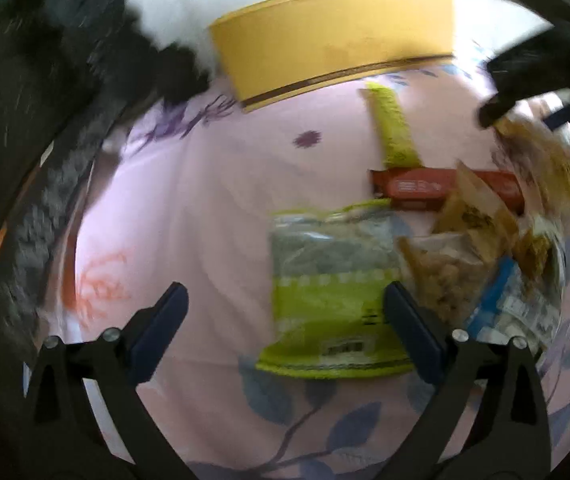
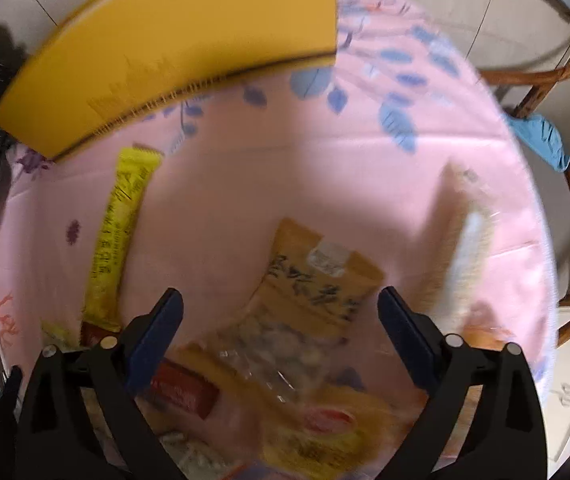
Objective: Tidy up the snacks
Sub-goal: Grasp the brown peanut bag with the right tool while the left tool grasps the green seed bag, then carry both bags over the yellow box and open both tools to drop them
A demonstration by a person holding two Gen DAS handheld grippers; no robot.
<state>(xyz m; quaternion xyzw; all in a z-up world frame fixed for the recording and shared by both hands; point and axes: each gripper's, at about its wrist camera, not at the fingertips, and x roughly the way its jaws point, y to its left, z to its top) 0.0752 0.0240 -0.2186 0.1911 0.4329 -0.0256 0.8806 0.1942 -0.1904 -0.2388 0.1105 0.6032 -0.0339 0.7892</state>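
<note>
Our left gripper hangs with its flat dark-blue pads spread wide and nothing between them; it hovers over the near end of a crinkly green packet with a clear window, which lies flat on the pink floral cloth. Just right of that packet sits a loose heap: a clear bag of brown nuggets, a tan paper-look pouch and a blue-and-white wrapper. Beyond them a brown bar lies crosswise, and a long yellow-green bar points toward the yellow box at the far side (its wall smooth, with a dark band along the base).

Our right gripper is likewise parted wide and empty, poised above an orange-tan pouch printed with dark characters. Glossy wrappers crowd the near edge, among them a red-brown bar; blur hides their details. To the left lies the long yellow bar, its crimped far end close to the yellow box. A wooden chair stands far right, past the rounded table edge.
</note>
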